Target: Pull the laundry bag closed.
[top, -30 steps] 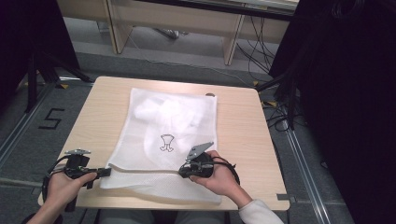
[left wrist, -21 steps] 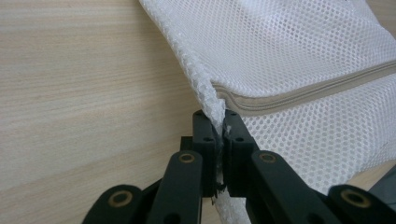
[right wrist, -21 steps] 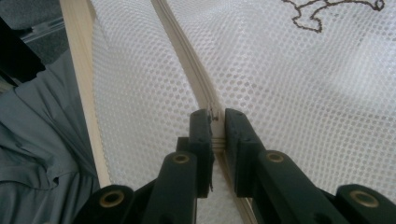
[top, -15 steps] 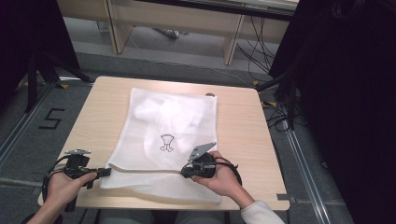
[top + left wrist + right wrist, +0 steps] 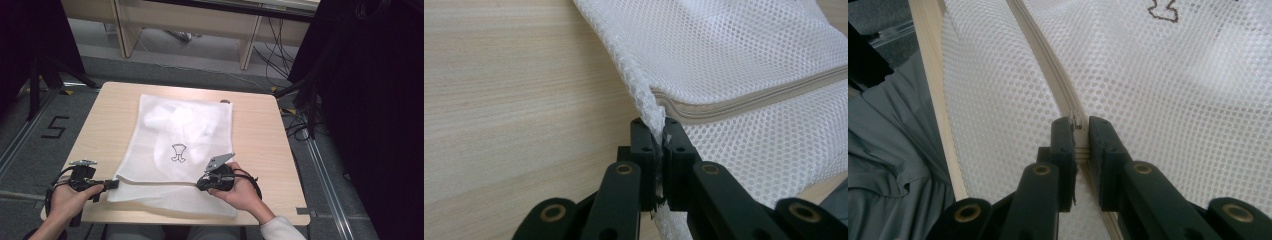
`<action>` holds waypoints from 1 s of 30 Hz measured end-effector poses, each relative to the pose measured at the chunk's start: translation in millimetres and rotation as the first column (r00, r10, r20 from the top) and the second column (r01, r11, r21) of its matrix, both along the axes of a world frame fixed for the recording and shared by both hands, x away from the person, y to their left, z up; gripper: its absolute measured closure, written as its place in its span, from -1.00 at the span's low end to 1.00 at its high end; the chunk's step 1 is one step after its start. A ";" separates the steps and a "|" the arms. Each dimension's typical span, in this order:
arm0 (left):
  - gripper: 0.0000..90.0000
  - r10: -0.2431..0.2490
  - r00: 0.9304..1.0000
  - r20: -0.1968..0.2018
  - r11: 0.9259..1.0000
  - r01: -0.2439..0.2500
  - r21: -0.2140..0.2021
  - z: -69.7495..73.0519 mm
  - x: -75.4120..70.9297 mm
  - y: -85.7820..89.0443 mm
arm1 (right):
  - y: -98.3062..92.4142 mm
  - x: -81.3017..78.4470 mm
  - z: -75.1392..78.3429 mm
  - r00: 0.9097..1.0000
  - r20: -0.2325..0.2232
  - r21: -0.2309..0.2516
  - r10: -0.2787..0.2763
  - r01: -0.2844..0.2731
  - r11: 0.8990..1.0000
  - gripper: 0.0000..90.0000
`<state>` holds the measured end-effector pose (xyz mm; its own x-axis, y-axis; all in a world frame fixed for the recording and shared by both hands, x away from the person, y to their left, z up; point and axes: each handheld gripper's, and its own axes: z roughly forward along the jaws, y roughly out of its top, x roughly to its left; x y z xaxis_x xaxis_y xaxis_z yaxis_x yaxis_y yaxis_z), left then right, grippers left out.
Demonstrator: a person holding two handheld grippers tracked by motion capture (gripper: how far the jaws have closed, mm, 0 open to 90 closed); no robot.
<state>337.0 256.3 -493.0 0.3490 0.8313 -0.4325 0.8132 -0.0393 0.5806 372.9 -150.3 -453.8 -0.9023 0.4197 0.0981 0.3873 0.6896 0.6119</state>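
**Zip Pull Gripped on Laundry Bag**

A white mesh bag lies flat on the table. The left gripper pinches its side edge; the right gripper clamps the zipper pull. Next, probably: slide along the zipper.

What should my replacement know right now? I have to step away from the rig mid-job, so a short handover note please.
Left gripper: shut on the side edge of the mesh bag, right where the zipper ends.
Right gripper: shut on the zipper pull, partway along the zipper.
The bag lies flat on the table, white contents inside.
Done: both grips set.
Left: probably run the pull along the zipper while the left holds the bag taut; which way, I can't tell.
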 end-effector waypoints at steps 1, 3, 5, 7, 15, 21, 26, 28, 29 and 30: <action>0.89 -0.001 1.000 -0.001 1.000 0.001 0.000 0.0 0.0 0.1 | 0.1 -0.3 -0.6 1.000 -0.007 0.007 0.002 -0.002 1.000 0.83; 0.89 -0.020 1.000 -0.004 1.000 0.020 0.018 0.5 0.1 1.9 | -0.5 -0.8 -0.5 1.000 0.007 0.007 0.000 0.000 1.000 0.83; 0.89 -0.013 1.000 -0.003 1.000 0.013 0.012 0.2 0.1 1.3 | -2.1 -0.3 0.1 1.000 0.005 0.007 -0.007 0.007 1.000 0.83; 0.89 -0.021 1.000 -0.005 1.000 0.021 0.019 0.4 0.2 2.0 | -3.5 0.1 0.6 1.000 -0.003 0.007 -0.001 0.001 1.000 0.83; 0.89 -0.019 1.000 -0.006 1.000 0.019 0.016 0.5 0.1 2.4 | -6.3 -1.3 1.0 1.000 -0.001 0.005 -0.009 0.009 1.000 0.83; 0.89 -0.019 1.000 -0.005 1.000 0.019 0.017 0.2 0.3 2.0 | -13.1 -1.7 0.3 1.000 -0.008 0.012 -0.019 0.019 1.000 0.83; 0.89 -0.005 1.000 0.005 1.000 0.004 0.019 -0.5 0.0 0.7 | -14.8 -2.5 0.0 1.000 -0.010 0.008 -0.013 0.013 1.000 0.83; 0.89 -0.019 1.000 -0.007 1.000 0.019 0.019 0.0 0.3 2.0 | -14.7 -2.5 0.1 1.000 -0.010 0.009 -0.011 0.011 1.000 0.83; 0.89 -0.019 1.000 -0.007 1.000 0.019 0.018 0.1 0.4 1.9 | -14.9 -2.5 0.0 1.000 -0.009 0.010 -0.012 0.012 1.000 0.83; 0.89 -0.019 1.000 -0.007 1.000 0.019 0.017 0.1 0.4 1.8 | -14.8 -2.7 -0.7 1.000 -0.002 0.014 -0.028 0.028 1.000 0.83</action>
